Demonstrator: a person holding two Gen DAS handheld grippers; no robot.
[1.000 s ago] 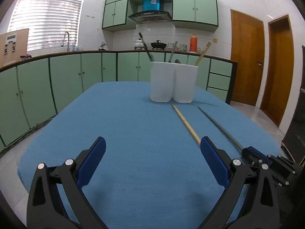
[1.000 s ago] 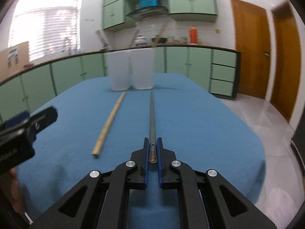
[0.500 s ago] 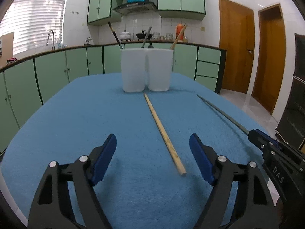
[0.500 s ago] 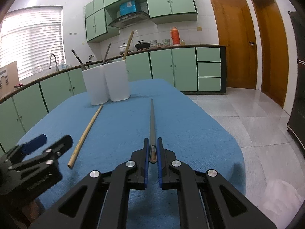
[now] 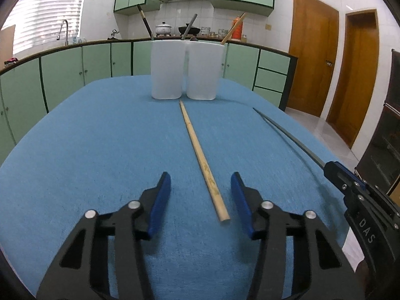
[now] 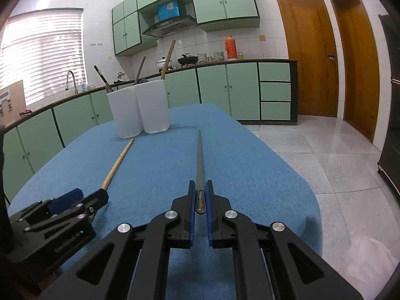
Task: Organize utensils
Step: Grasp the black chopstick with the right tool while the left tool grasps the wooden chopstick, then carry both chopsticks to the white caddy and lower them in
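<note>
Both grippers sit low in their frames over the blue table. Left gripper, at bottom centre of the left wrist view, has its jaws closing around the near end of a wooden chopstick that lies flat on the cloth; the pads are not yet touching it. Right gripper, at bottom centre of the right wrist view, is clamped on the thick end of a grey metal chopstick, which points away up the middle of the frame. Two white holders stand touching side by side at upper centre, just beyond the wooden chopstick's far tip, with several utensil handles sticking out of their tops.
</note>
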